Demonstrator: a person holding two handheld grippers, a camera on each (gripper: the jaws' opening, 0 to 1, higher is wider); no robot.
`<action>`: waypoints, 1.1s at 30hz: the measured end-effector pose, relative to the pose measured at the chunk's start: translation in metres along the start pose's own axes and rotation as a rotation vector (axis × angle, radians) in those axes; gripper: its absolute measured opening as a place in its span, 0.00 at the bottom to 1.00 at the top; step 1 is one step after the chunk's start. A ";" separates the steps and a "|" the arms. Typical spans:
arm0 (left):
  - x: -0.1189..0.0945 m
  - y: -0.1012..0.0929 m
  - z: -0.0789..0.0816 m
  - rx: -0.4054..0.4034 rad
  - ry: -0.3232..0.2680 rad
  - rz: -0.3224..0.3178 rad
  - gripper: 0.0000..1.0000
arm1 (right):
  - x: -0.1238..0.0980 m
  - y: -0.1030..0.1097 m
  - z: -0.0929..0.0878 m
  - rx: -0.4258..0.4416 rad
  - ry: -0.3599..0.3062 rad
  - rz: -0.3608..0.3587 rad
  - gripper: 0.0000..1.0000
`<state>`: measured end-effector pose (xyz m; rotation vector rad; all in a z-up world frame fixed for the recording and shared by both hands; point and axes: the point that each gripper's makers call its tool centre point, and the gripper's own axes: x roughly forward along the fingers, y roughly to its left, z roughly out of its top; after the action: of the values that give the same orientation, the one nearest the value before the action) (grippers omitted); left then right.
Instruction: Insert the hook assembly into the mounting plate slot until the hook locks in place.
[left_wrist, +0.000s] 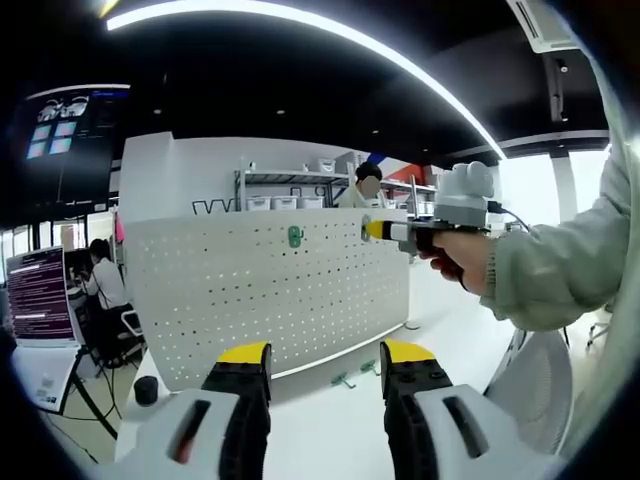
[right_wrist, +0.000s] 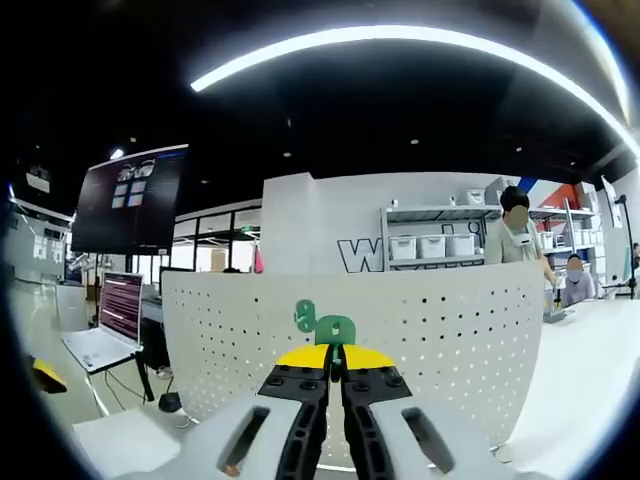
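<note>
A white perforated mounting plate (left_wrist: 270, 295) stands upright on the white table. One green hook (left_wrist: 296, 237) hangs near its top edge. My left gripper (left_wrist: 326, 352) is open and holds nothing, its yellow-tipped jaws low in front of the plate. Two loose green hooks (left_wrist: 355, 375) lie on the table at the plate's foot. My right gripper (left_wrist: 372, 230), held by a hand, reaches in from the right to the plate's upper right. In the right gripper view, my right gripper (right_wrist: 336, 358) is shut on a green hook (right_wrist: 336, 328) right at the plate (right_wrist: 440, 340), beside the hung hook (right_wrist: 305, 316).
A laptop (right_wrist: 105, 335) stands to the left of the plate, and a small black knob (left_wrist: 147, 390) sits on the table's left part. A white ribbed object (left_wrist: 545, 385) sits at right. A sleeve (left_wrist: 560, 270) crosses the right side. People and shelves (right_wrist: 430, 245) are behind.
</note>
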<state>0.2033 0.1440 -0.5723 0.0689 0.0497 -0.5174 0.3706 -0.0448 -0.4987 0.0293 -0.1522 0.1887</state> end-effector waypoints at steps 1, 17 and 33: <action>0.000 0.001 0.000 0.000 0.000 0.000 0.45 | 0.003 -0.001 0.000 -0.001 -0.001 -0.004 0.01; 0.003 0.011 -0.008 -0.005 0.021 0.005 0.45 | 0.049 -0.002 0.009 -0.022 -0.022 -0.048 0.01; 0.006 0.019 -0.023 -0.032 0.051 0.015 0.45 | 0.077 0.000 -0.008 -0.015 0.009 -0.069 0.01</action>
<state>0.2173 0.1598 -0.5944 0.0511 0.1075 -0.5000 0.4466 -0.0304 -0.4949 0.0188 -0.1433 0.1189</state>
